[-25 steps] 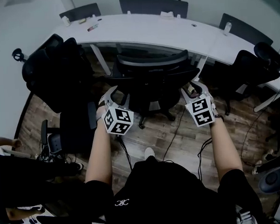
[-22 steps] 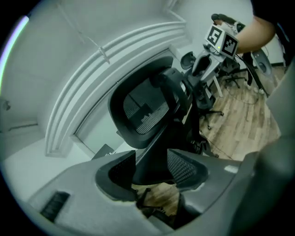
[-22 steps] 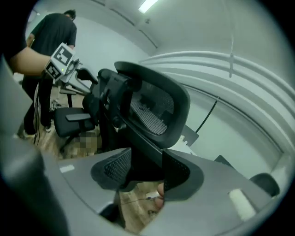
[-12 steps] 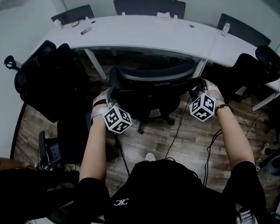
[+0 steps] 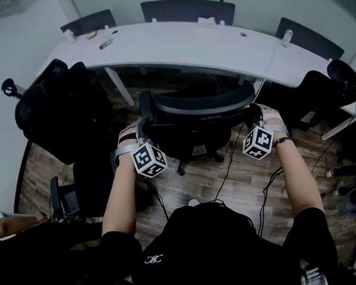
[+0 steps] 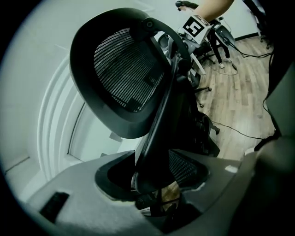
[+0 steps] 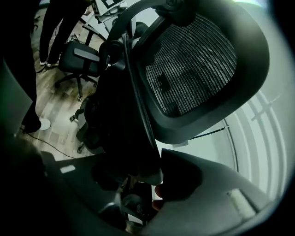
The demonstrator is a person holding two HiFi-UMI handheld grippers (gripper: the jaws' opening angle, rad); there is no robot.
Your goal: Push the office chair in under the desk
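Note:
The black mesh office chair (image 5: 194,117) stands in front of the curved white desk (image 5: 185,43), its back towards me and its seat partly under the desk's edge. My left gripper (image 5: 142,120) is at the left side of the backrest, and my right gripper (image 5: 255,110) is at the right side. In the left gripper view the backrest's rim (image 6: 154,138) runs down between the closing jaws of the left gripper (image 6: 154,177) and fills the gap. The right gripper (image 7: 147,173) is closing on the opposite rim (image 7: 138,115) in the same way.
A second black chair (image 5: 63,109) stands close on the left and another (image 5: 318,87) on the right. Cables (image 5: 227,166) trail over the wood floor behind the chair. A slanted desk leg (image 5: 120,85) stands left of the chair. Grey chairs (image 5: 186,10) line the desk's far side.
Both grippers have moved forward from behind the chair to the two sides of its backrest, and the rims now sit between the jaws.

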